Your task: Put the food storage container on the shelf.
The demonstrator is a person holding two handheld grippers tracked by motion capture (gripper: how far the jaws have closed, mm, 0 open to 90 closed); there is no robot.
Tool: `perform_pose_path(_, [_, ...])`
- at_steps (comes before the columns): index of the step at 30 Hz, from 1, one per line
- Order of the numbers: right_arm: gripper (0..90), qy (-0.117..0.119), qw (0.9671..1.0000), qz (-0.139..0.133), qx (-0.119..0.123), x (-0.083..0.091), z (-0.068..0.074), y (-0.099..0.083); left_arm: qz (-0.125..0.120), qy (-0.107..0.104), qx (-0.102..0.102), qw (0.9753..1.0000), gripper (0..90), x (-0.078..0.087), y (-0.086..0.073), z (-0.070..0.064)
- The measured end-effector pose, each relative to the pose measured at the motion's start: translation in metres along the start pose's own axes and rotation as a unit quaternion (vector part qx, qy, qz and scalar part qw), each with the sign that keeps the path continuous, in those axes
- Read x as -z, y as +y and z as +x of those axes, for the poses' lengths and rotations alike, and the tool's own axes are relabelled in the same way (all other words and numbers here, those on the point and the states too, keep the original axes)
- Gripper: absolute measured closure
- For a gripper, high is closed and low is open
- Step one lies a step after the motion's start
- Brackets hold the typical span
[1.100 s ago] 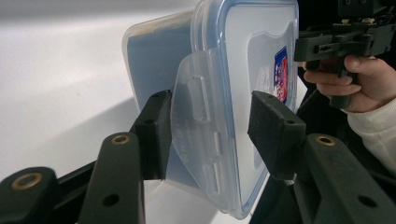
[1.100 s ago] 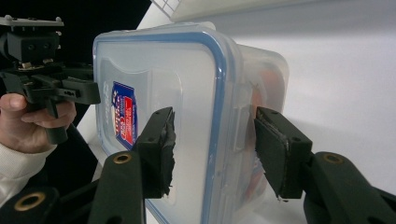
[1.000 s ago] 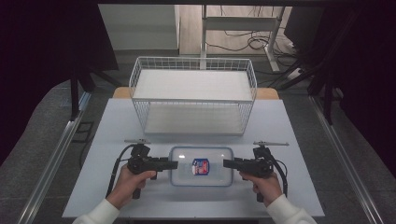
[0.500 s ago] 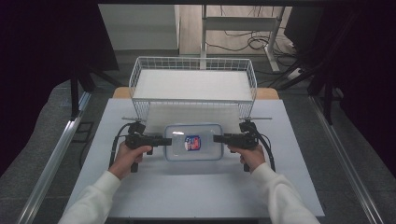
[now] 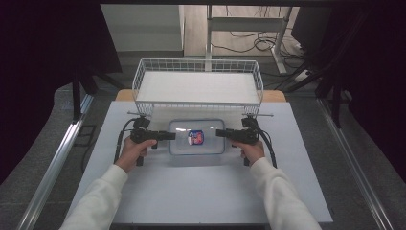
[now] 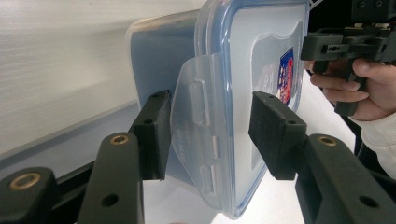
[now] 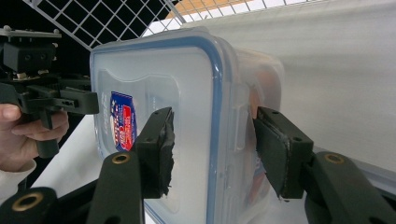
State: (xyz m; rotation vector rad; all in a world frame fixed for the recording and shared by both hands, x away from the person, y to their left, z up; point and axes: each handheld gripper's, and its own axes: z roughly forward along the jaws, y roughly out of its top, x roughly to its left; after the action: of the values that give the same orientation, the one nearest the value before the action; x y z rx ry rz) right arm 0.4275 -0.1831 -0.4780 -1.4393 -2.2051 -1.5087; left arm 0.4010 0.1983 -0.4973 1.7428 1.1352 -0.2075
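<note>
A white table [image 5: 158,196] carries a wire basket [image 5: 198,86] at its far edge, and just in front of it sits a clear lidded container [image 5: 197,137] with a blue seal and a small label. The left gripper [image 5: 165,136] and right gripper [image 5: 224,133] bracket its two short ends, jaws spread around the lid's latch tabs without visibly clamping. Judging by this, the container is not yet in the basket, and lifting it remains.

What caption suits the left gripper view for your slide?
Left claw open around the side latch of a clear lidded container; the right claw waits opposite.
</note>
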Motion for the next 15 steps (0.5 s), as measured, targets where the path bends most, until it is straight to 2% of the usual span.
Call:
perform_pose_path(7, [47.1, -0.005, 0.9999, -0.009, -0.009, -0.005, -0.005, -0.001, -0.004, 0.0, 0.017, 0.9998, 49.5, -0.004, 0.0, 0.006])
perform_pose_path(10, [43.8, -0.024, 0.9995, -0.016, 0.009, -0.009, -0.001, -0.003, -0.014, 0.006, 0.025, 0.9996, 48.1, -0.007, 0.0, 0.006])
perform_pose_path(15, [41.9, -0.04, 0.9988, -0.026, 0.011, -0.013, 0.0, -0.004, -0.026, 0.0, 0.048, 0.9985, 47.9, -0.009, -0.001, 0.011])
